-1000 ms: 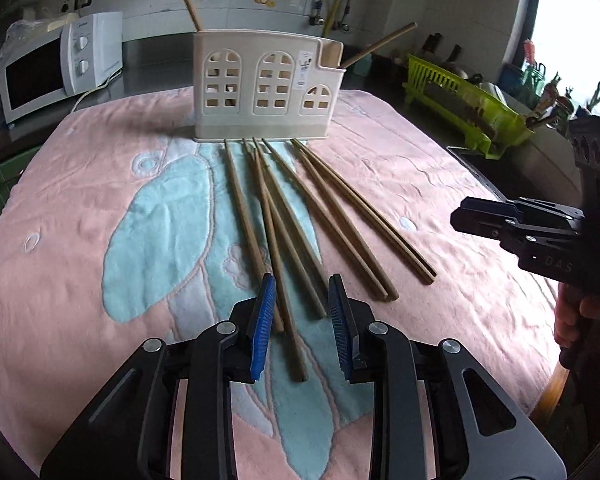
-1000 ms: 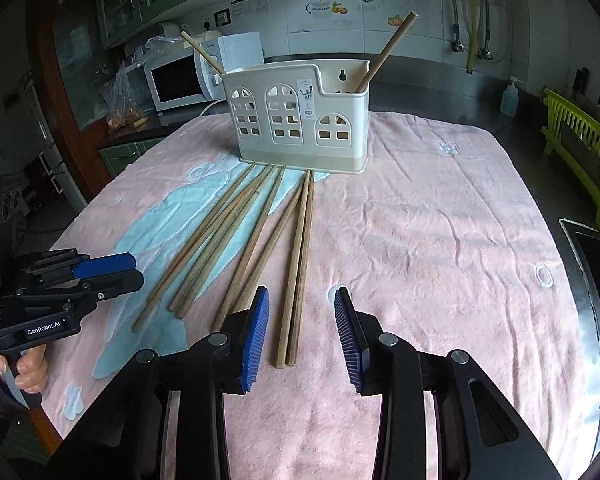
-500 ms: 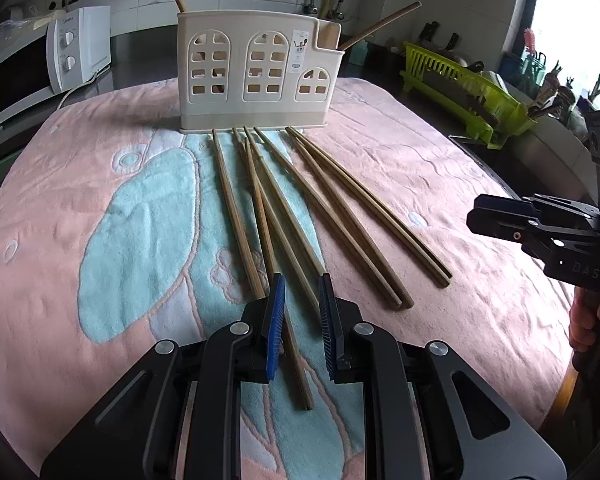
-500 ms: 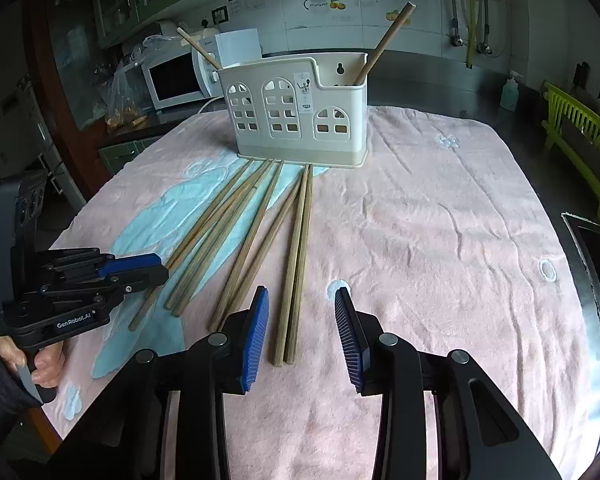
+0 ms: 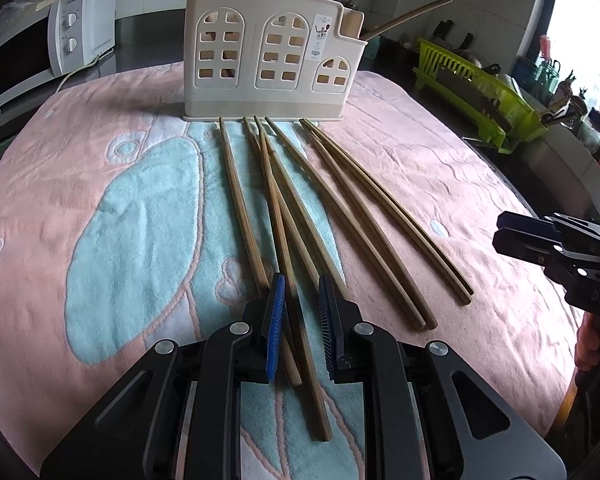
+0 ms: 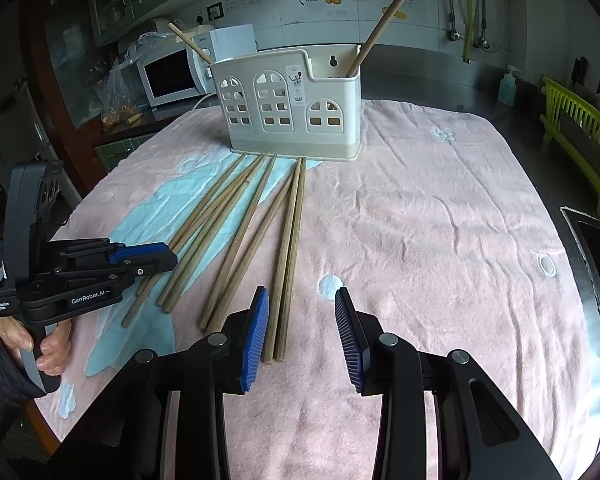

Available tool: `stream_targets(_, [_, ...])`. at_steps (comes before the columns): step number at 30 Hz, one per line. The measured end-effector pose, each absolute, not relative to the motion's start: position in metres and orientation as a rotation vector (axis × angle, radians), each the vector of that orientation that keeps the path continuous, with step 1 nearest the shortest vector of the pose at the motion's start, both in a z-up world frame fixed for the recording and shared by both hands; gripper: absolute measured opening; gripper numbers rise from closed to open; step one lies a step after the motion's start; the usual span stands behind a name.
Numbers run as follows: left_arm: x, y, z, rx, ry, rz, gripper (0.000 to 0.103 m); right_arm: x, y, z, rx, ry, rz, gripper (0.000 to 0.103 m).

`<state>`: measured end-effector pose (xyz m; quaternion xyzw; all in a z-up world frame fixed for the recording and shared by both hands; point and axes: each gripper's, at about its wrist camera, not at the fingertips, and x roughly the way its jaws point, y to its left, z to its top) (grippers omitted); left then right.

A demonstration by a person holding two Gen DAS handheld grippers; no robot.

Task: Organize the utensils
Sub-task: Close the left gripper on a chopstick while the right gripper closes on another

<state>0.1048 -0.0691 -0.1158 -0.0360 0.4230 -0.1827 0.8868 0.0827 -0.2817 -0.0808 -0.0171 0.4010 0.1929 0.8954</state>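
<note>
Several long wooden chopsticks lie fanned on a pink and teal towel, in front of a cream utensil holder that has one chopstick leaning out at each end. My left gripper is low over the towel, jaws narrowed around the near end of one chopstick, with a gap still showing. In the right wrist view it hovers over the leftmost sticks. My right gripper is open and empty, beside a pair of chopsticks. The holder also shows in the right wrist view.
A white microwave stands at the back left of the counter. A green dish rack sits at the right, beyond the towel. A soap bottle stands on the counter behind.
My left gripper has moved forward and down over the chopsticks and its jaws have narrowed around one stick. My right gripper has stayed open and nearly still.
</note>
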Motion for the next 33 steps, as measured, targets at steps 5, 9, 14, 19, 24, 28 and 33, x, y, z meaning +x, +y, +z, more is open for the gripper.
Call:
stream_targets(5, [0.102,-0.068,-0.118,-0.072,0.893,-0.382,0.017,0.083,-0.281,-0.081,-0.039,0.831,0.401,0.034])
stream_targets(9, [0.097,-0.066,-0.121,-0.073,0.901,-0.377,0.017,0.082,-0.282,-0.081,-0.037,0.83,0.397,0.034])
stream_targets(14, [0.09,-0.066,-0.121,-0.066,0.903,-0.369,0.017,0.081,-0.281,-0.085,-0.036,0.839,0.398,0.034])
stream_targets(19, [0.083,-0.067,-0.12,-0.044,0.904,-0.331,0.015,0.077,-0.277,-0.092,-0.046,0.854,0.406,0.034])
stream_targets(24, [0.076,-0.07,-0.12,-0.016,0.9,-0.285,0.014,0.075,-0.276,-0.101,-0.047,0.878,0.41,0.028])
stream_targets(28, [0.073,-0.068,-0.12,-0.028,0.899,-0.275,0.014,0.078,-0.276,-0.111,-0.041,0.904,0.408,0.017])
stream_targets(33, [0.071,-0.07,-0.12,-0.017,0.895,-0.266,0.014,0.081,-0.27,-0.117,-0.06,0.915,0.409,0.014])
